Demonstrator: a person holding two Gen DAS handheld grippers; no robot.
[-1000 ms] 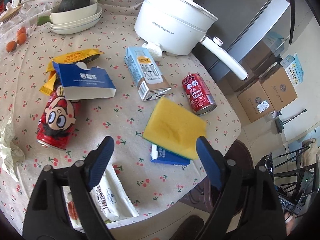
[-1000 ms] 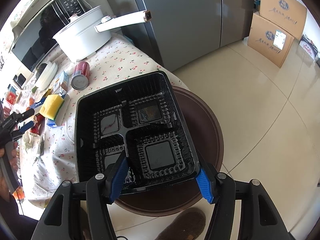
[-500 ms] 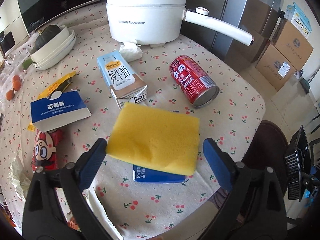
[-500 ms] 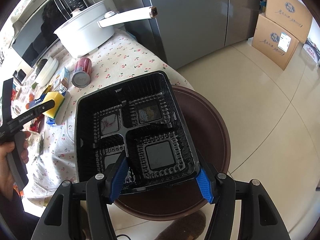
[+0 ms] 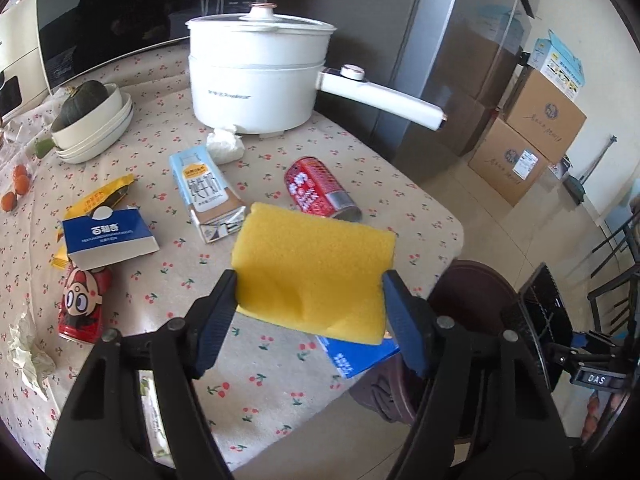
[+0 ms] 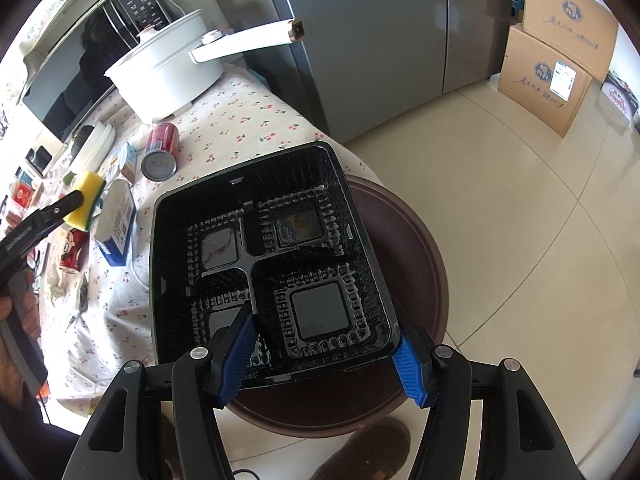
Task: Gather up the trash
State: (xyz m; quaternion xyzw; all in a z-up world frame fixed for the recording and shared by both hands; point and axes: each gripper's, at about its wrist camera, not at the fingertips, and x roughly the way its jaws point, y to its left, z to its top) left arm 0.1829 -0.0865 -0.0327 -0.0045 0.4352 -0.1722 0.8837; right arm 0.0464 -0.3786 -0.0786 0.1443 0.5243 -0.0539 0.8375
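My left gripper is shut on a yellow sponge and holds it lifted above the cherry-print table; the sponge also shows in the right wrist view. My right gripper is shut on the near rim of a black four-compartment plastic tray, held over a round brown stool. Trash lies on the table: a red can, a milk carton, a blue-white box, a cartoon can, a yellow wrapper, a blue packet.
A white electric pot with a long handle stands at the back, stacked bowls with a squash at the left. Crumpled tissue lies by the pot. A grey fridge and cardboard boxes stand to the right.
My left gripper moved in over the sponge, closed on it and lifted it off the blue packet. My right gripper kept holding the black tray nearly still.
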